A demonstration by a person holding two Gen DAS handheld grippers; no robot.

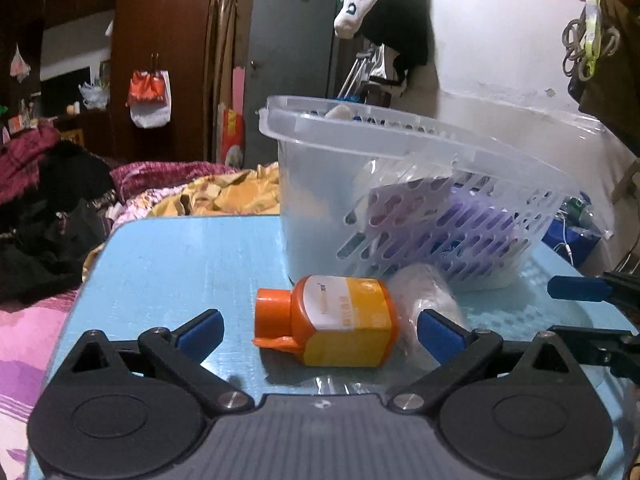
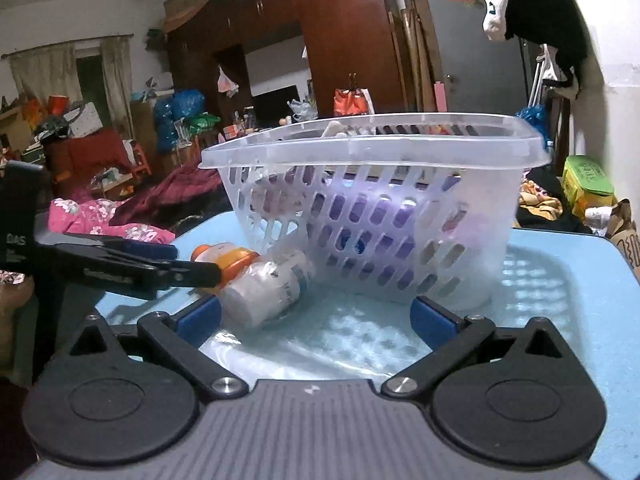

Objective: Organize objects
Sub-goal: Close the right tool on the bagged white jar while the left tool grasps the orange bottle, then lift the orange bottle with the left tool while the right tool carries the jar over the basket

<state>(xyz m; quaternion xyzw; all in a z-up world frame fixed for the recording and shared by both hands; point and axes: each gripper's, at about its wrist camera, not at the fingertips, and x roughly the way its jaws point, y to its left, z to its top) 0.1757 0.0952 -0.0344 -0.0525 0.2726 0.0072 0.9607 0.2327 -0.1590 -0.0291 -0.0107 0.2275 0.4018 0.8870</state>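
Observation:
An orange and yellow bottle [image 1: 340, 320] lies on its side on the light blue table [image 1: 180, 264], between the open fingers of my left gripper [image 1: 320, 332]. A white plastic-wrapped bottle [image 1: 428, 300] lies just right of it. Behind both stands a clear perforated basket [image 1: 420, 200] with purple items inside. In the right wrist view my right gripper [image 2: 316, 316] is open and empty, facing the basket [image 2: 380, 216], with the white bottle [image 2: 268, 288] by its left finger and the orange bottle [image 2: 224, 258] behind. The left gripper [image 2: 168, 264] reaches in from the left.
The right gripper's blue-tipped fingers [image 1: 576, 289] enter the left wrist view at the right edge. A bed with pink and yellow bedding [image 1: 192, 196] lies beyond the table's far edge. Wooden wardrobes [image 2: 344, 40] and clutter fill the room behind.

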